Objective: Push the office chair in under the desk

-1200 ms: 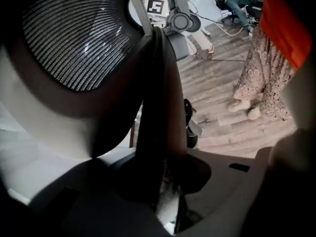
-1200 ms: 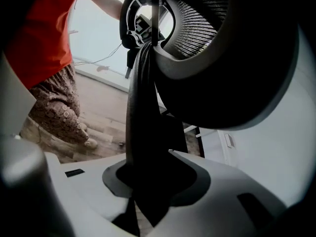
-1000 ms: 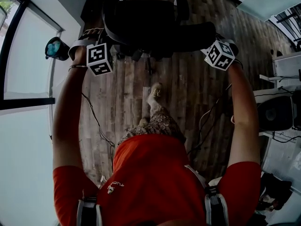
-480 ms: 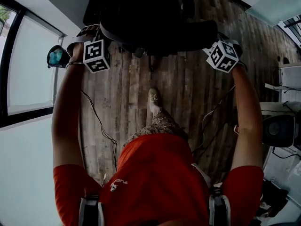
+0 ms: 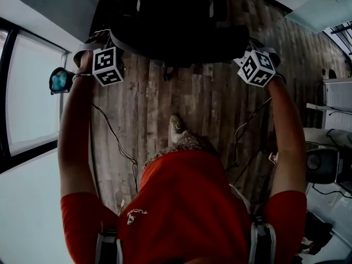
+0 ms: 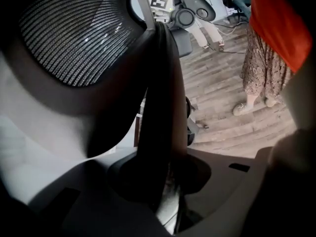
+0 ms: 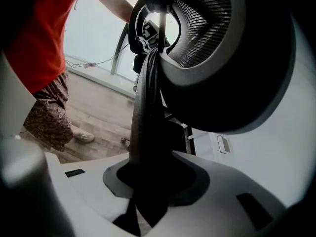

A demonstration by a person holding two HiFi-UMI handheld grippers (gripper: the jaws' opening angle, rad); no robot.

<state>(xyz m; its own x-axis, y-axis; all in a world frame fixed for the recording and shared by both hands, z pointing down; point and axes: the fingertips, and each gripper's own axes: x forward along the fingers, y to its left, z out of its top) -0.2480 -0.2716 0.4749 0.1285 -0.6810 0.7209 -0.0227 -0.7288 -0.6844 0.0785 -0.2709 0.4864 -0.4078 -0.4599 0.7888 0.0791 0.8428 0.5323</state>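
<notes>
Tongs on both sides are clamped on the office chair (image 5: 176, 23). The left tongs (image 6: 165, 181) pinch one dark rim of its mesh backrest (image 6: 74, 33), and the right tongs (image 7: 148, 181) pinch the opposite rim, each pair parted only as far as the rim's thickness. The chair stands on the wooden floor (image 5: 187, 98) at the top of the head view, ahead of the person (image 5: 181, 202) and between both outstretched arms.
</notes>
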